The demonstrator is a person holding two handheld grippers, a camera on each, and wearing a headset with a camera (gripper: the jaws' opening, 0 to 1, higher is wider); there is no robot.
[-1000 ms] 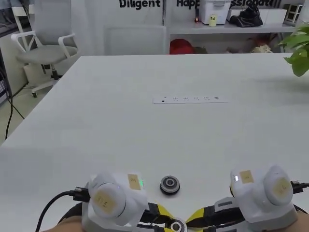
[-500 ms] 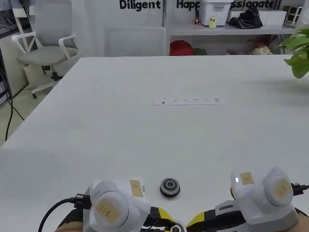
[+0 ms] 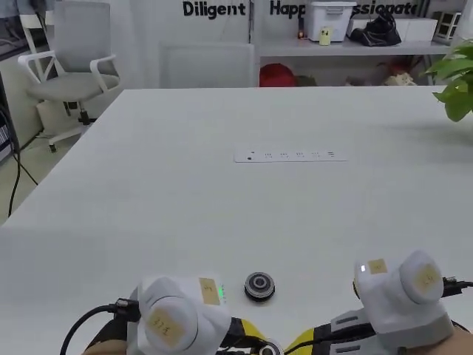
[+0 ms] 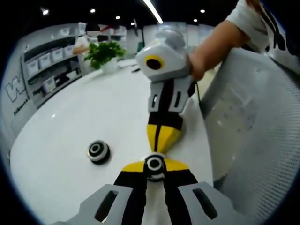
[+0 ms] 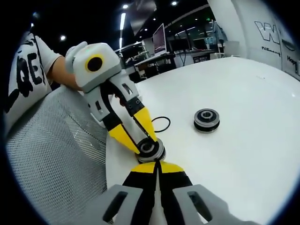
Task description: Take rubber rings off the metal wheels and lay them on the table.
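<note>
The headset camera looks forward and down from above the near edge of the white worktop (image 3: 222, 207), toward shelves (image 3: 347, 46) on the far wall. The left gripper (image 4: 154, 165) and right gripper (image 5: 158, 163) cameras sit low and close, facing each other over the gripped wheel (image 5: 151, 149). All three views share the loose wheel (image 3: 259, 285).

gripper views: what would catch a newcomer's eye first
The left gripper and right gripper meet tip to tip at the near edge of the table, the left jaws around a small metal wheel, the right jaws closed against it. A second wheel sits just beyond, a loose black ring nearby.
</note>
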